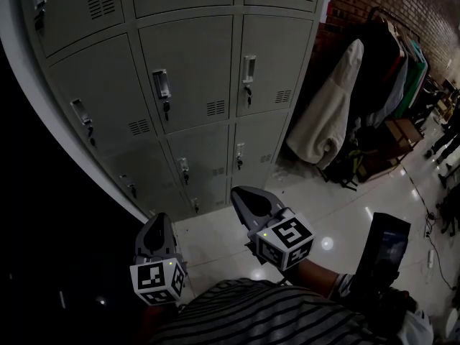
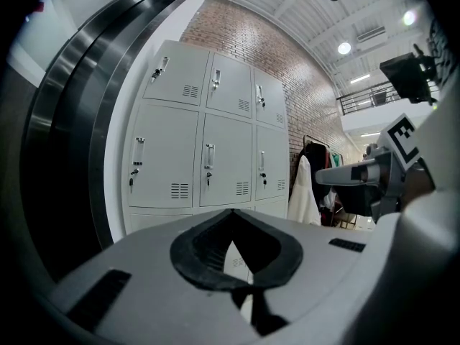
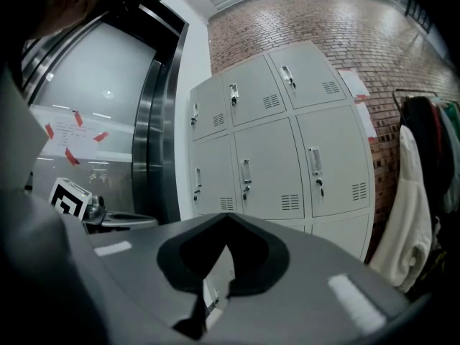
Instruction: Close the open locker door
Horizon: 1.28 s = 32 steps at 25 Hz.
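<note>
Left gripper [image 1: 159,223]: jaws closed tip to tip with nothing between them. It is held low, just right of the dark steel door frame [image 2: 75,121] and near the foot of the locker bank [image 1: 108,56]. Locker doors [image 1: 188,74]: every door in view sits flush with the bank, handle and lock at its left edge (which one the task concerns cannot be determined). Right gripper [image 1: 244,196]: jaws fully closed and empty, tips pointing at the bottom row of doors without touching it. Right of the bank, a white coat [image 1: 330,113] hangs on a clothes rack [image 1: 399,56] against the brick wall [image 1: 424,6].
</note>
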Each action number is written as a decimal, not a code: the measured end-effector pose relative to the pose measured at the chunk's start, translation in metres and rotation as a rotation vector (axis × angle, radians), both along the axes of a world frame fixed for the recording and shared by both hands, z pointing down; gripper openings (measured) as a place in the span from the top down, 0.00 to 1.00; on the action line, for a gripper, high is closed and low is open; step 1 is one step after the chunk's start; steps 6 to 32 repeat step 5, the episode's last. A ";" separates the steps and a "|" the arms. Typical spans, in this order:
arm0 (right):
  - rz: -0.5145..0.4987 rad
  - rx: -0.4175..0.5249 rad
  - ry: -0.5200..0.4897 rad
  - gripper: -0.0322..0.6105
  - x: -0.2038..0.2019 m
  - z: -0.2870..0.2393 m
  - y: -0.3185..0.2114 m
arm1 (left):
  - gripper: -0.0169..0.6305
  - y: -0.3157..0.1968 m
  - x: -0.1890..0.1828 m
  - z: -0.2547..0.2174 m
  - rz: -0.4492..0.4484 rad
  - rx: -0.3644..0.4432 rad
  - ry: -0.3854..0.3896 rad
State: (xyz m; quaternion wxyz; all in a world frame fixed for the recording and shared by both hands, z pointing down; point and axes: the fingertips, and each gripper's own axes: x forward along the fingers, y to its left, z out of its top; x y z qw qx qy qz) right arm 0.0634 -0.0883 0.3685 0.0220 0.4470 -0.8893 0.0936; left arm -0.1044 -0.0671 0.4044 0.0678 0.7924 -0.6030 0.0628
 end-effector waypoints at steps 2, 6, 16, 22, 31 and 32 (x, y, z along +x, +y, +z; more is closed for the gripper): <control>-0.005 -0.001 0.002 0.95 0.000 0.001 -0.001 | 0.97 -0.001 0.001 0.001 0.001 -0.002 -0.001; -0.013 -0.001 0.004 0.95 0.000 0.001 -0.002 | 0.97 -0.003 0.004 0.001 0.004 -0.006 -0.001; -0.013 -0.001 0.004 0.95 0.000 0.001 -0.002 | 0.97 -0.003 0.004 0.001 0.004 -0.006 -0.001; -0.013 -0.001 0.004 0.95 0.000 0.001 -0.002 | 0.97 -0.003 0.004 0.001 0.004 -0.006 -0.001; -0.013 -0.001 0.004 0.95 0.000 0.001 -0.002 | 0.97 -0.003 0.004 0.001 0.004 -0.006 -0.001; -0.013 -0.001 0.004 0.95 0.000 0.001 -0.002 | 0.97 -0.003 0.004 0.001 0.004 -0.006 -0.001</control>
